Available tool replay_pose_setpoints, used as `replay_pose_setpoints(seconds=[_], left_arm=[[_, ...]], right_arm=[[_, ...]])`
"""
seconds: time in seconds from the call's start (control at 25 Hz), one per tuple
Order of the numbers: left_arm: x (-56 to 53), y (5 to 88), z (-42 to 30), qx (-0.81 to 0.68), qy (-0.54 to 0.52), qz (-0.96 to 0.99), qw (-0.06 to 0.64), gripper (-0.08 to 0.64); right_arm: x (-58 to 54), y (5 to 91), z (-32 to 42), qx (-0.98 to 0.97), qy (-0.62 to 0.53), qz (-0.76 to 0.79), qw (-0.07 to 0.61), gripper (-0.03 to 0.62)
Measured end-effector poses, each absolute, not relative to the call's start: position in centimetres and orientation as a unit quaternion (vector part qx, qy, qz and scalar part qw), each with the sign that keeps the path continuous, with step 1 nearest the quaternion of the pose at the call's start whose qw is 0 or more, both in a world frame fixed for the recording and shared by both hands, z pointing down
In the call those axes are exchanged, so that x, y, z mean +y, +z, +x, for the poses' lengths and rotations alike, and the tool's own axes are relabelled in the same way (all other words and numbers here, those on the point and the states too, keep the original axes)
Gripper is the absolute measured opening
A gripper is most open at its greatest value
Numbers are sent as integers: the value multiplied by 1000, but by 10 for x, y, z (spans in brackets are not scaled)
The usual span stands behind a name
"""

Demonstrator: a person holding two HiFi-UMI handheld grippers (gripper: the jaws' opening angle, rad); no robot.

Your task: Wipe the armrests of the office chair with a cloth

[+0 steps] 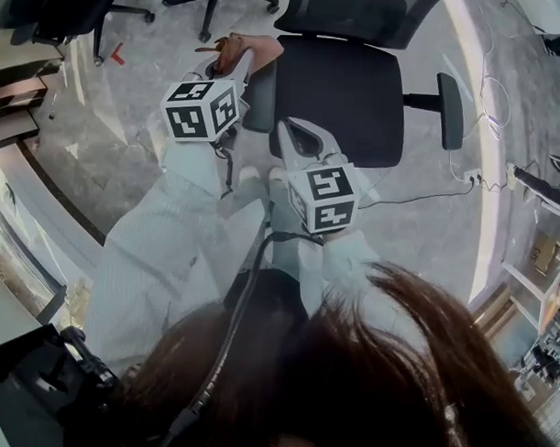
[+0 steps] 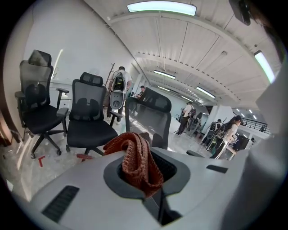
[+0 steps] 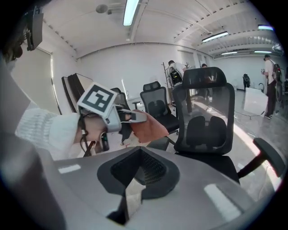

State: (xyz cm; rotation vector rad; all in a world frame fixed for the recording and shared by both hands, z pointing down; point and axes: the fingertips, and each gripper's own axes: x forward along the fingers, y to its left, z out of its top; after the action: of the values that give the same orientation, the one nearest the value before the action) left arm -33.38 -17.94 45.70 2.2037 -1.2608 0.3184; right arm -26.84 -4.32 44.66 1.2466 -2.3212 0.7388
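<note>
The black office chair (image 1: 335,96) stands in front of me, its right armrest (image 1: 449,109) in plain sight. Its left armrest (image 1: 259,98) shows partly beside my left gripper (image 1: 240,63). That gripper is shut on a rust-brown knitted cloth (image 1: 224,49), which bunches between the jaws in the left gripper view (image 2: 135,161). In the right gripper view the cloth (image 3: 148,128) hangs just above the left armrest (image 3: 159,143). My right gripper (image 1: 297,136) hovers over the seat's front edge, shut, with nothing between its jaws (image 3: 132,177).
Other black office chairs (image 2: 90,117) stand to the left and behind. A cable (image 1: 418,197) runs across the pale floor at the right, near shelving (image 1: 535,264). Several people stand far back in the room (image 2: 229,134).
</note>
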Motion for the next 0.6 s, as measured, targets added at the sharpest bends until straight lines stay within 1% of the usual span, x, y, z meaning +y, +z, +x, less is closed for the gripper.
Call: replay_pose_setpoints(seconds=[0.12,0.2,0.28,0.44,0.6], left_arm=[[-202,485,-331,-477,120,814,310,34],[-209,506,-327,-467,113,806,346,34],[-209,529,-321,-449,127,797,383,34],[-186,573,-323,-418,189,764,453,34],[-152,587,-331,-402,201,751,483,34]], right_arm=[[-37,457,-274,-829,270,443,209,2],[-33,464,-276,-828,278,439,210,2],[-31,468,-274,-829,287,433,207,2],[-30,464,-265,-830,301,433,183,2],[-31,458,-259,-831,298,435,177,2]])
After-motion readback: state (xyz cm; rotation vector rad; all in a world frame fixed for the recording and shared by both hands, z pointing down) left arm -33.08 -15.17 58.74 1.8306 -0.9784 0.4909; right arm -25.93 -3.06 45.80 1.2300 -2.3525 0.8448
